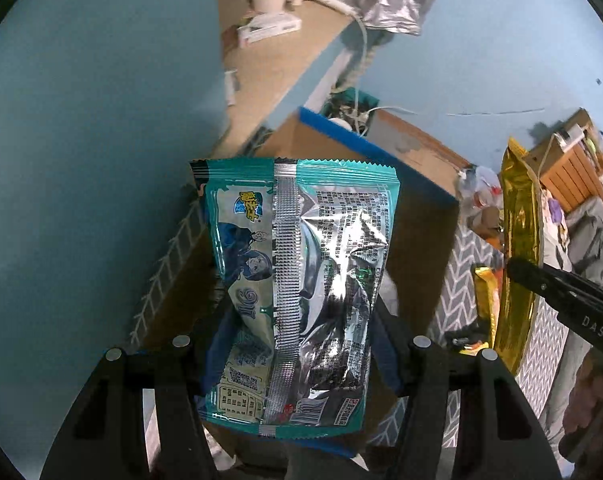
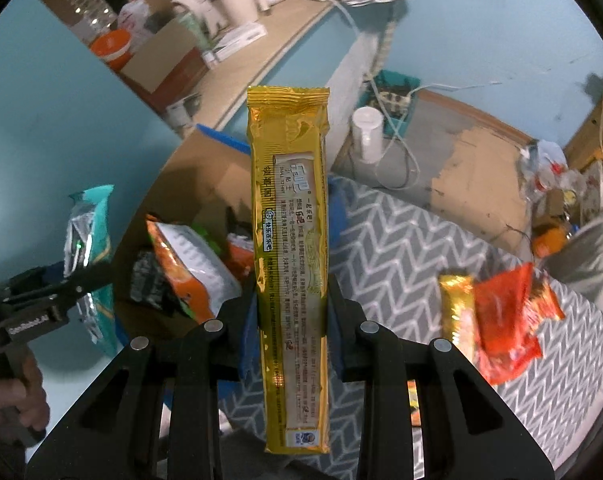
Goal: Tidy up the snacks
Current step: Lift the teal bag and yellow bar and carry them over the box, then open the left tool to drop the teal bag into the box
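Left wrist: left gripper (image 1: 297,344) clamps teal packet (image 1: 293,280); right gripper (image 2: 291,320) apparently pinches gold packet (image 2: 291,248).

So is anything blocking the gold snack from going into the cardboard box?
Nothing visible does. The gold snack is clamped in the right gripper, with the cardboard box open behind it. Orange packets already lie inside, but there seems to be room.

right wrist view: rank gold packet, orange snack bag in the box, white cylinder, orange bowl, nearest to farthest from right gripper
1. gold packet: clamped in the right gripper jaws, centre.
2. orange snack bag: in the cardboard box, left of the jaws.
3. white cylinder: on the floor, beyond the grey rug, upper right.
4. orange bowl: on the shelf, far upper left.
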Available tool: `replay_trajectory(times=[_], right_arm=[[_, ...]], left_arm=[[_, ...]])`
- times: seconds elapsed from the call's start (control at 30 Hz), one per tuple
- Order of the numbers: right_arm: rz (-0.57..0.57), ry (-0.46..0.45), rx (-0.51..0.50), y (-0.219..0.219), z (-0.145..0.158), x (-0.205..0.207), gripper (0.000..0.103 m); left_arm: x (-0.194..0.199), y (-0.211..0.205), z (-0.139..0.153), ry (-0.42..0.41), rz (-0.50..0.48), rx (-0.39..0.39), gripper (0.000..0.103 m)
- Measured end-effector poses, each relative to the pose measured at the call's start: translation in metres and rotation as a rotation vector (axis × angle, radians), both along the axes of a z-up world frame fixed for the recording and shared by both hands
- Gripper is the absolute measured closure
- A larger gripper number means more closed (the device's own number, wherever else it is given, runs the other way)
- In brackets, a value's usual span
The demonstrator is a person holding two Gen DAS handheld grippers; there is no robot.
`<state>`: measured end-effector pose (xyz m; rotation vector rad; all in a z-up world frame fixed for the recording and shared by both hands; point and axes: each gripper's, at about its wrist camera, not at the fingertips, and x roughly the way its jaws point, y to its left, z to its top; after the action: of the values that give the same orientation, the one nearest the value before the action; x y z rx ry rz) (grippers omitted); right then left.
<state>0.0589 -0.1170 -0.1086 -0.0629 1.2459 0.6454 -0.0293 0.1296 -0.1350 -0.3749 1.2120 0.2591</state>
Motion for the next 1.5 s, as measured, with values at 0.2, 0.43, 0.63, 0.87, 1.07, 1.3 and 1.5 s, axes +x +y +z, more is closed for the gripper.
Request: replay_trajectory(times=[0.2, 0.43, 0.63, 0.87, 1.07, 1.3, 1.5], right_arm=[[0.053, 0.024, -0.007, 0.042, -0.009, 0.007, 0.075], [0.107, 0.046, -0.035, 0.083, -0.022, 0.014, 0.075], [0.150, 0.038, -0.079, 0.109, -0.032, 0.021, 0.075], [0.223, 0.041, -0.132, 0.129, -0.036, 0.024, 0.073], [0.217, -0.013, -0.128, 0.131, -0.021, 0.023, 0.066], [0.182, -0.031, -0.100, 0.116, -0.004, 0.021, 0.054], [0.155, -0.035, -0.110, 0.096, -0.001, 0.016, 0.054]], left_arm=[[0.000, 0.013, -0.013, 0.020, 0.030, -0.011, 0.040], [-0.002, 0.027, -0.026, 0.033, 0.048, -0.042, 0.040], [0.001, 0.034, -0.031, 0.050, 0.051, -0.057, 0.040], [0.001, 0.036, -0.025, 0.066, 0.061, -0.064, 0.034], [0.004, 0.037, -0.023, 0.063, 0.085, -0.067, 0.029], [0.001, 0.028, -0.012, 0.044, 0.075, -0.078, 0.029], [0.002, 0.012, -0.003, 0.033, 0.041, -0.089, 0.029]])
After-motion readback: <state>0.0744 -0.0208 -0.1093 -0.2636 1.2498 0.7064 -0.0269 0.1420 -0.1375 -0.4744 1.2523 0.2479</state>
